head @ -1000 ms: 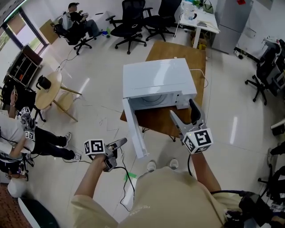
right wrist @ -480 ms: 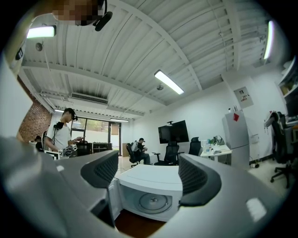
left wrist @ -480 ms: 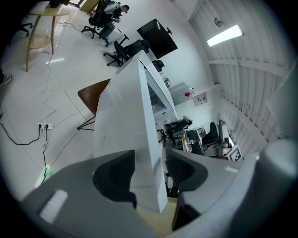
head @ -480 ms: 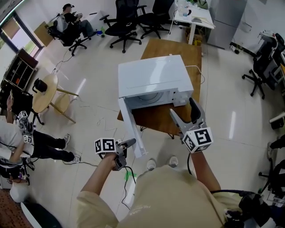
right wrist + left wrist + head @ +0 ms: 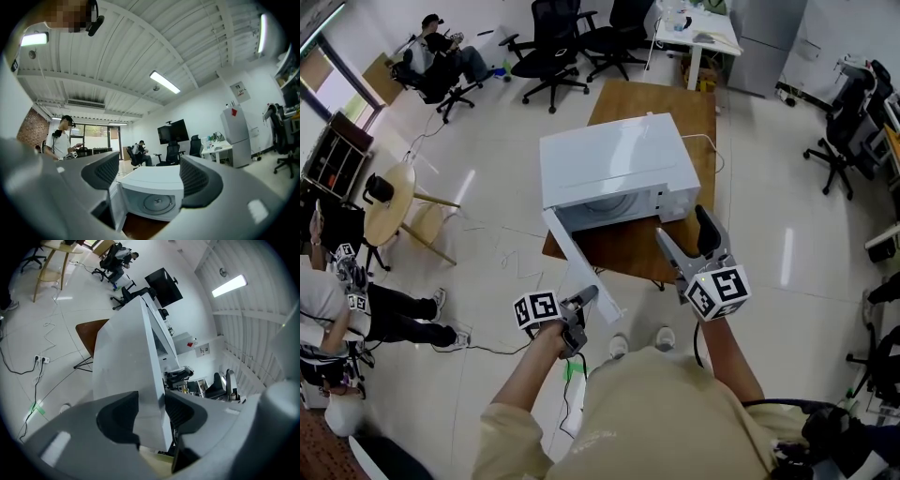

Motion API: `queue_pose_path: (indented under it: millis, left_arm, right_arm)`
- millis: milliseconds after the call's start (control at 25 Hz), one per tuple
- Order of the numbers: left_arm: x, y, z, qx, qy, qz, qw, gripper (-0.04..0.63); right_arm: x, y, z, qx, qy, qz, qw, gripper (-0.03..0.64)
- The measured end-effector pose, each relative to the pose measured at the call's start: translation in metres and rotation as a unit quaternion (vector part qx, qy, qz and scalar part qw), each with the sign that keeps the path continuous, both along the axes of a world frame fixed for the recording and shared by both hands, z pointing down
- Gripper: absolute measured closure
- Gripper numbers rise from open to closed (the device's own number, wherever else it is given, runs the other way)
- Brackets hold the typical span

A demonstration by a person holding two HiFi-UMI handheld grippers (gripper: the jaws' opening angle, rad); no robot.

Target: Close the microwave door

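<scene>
A white microwave (image 5: 609, 169) stands on a brown wooden table (image 5: 675, 103), its door (image 5: 581, 272) swung wide open toward me. My left gripper (image 5: 589, 298) is at the door's free edge. In the left gripper view the door (image 5: 126, 362) runs between the jaws of the left gripper (image 5: 151, 413), which are shut on its edge. My right gripper (image 5: 682, 228) hovers open in front of the microwave's right side and holds nothing. The right gripper view shows the microwave (image 5: 152, 187) with its open door (image 5: 115, 206) beyond the open right gripper (image 5: 147, 171).
Black office chairs (image 5: 553, 47) stand behind the table, and another chair (image 5: 839, 141) at the right. A round wooden table (image 5: 389, 192) and a seated person (image 5: 337, 300) are at the left. A cable (image 5: 567, 375) lies on the floor by my feet.
My left gripper has moved right and forward to the door's free edge and closed on it. The right gripper has stayed where it was, still open.
</scene>
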State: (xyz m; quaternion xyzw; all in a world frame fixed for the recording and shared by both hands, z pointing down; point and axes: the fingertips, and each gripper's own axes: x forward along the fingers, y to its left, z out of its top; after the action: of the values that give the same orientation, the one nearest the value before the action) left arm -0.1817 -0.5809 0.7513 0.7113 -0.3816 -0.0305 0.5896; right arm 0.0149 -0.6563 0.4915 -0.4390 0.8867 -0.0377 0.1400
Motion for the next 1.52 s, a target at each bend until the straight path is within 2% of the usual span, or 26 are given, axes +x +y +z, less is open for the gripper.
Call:
queue_pose_path:
  millis: [640, 880, 1160, 1520]
  left_arm:
    - [0.042, -0.033, 0.002, 0.005, 0.027, -0.056, 0.9981, 0.402]
    - [0.057, -0.051, 0.002, 0.015, 0.042, -0.098, 0.9941, 0.405]
    - [0.074, -0.074, 0.004, -0.013, 0.043, -0.115, 0.9923, 0.405]
    - [0.085, -0.101, 0.01, -0.042, 0.062, -0.131, 0.9885, 0.407]
  right_arm:
    - [0.014, 0.006, -0.005, -0.006, -0.017, 0.014, 1.0, 0.225]
    - [0.023, 0.008, -0.009, 0.001, -0.025, 0.023, 0.999, 0.225]
    - [0.039, 0.003, -0.005, -0.002, -0.024, 0.038, 0.999, 0.225]
    - [0.049, 0.006, -0.005, 0.0, -0.022, 0.056, 0.998, 0.227]
